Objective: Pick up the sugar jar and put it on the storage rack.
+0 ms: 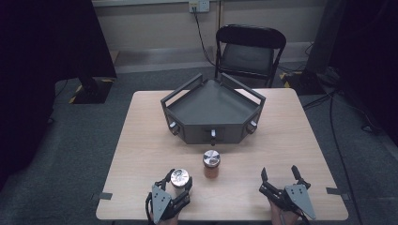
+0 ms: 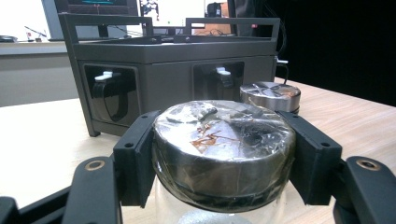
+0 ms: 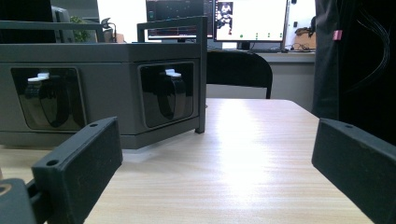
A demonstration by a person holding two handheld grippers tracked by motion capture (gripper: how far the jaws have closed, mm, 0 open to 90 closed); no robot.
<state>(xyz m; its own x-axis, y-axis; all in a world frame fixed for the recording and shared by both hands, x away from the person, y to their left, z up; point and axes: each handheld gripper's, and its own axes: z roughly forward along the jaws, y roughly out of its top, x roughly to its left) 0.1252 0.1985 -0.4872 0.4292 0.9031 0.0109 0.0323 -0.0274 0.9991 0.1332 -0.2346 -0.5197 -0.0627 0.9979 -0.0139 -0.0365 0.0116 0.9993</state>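
You have two jars on the table: one clear jar and one jar of orange contents, each with a metal lid. There is one dark grey tray box, showing three knobs. One folding chair stands behind.

Your high cam looks forward and down over the whole bench. Both gripper cams sit low at bench height, facing the dark box. Left one's right up against a jar lid; both share that box's front.
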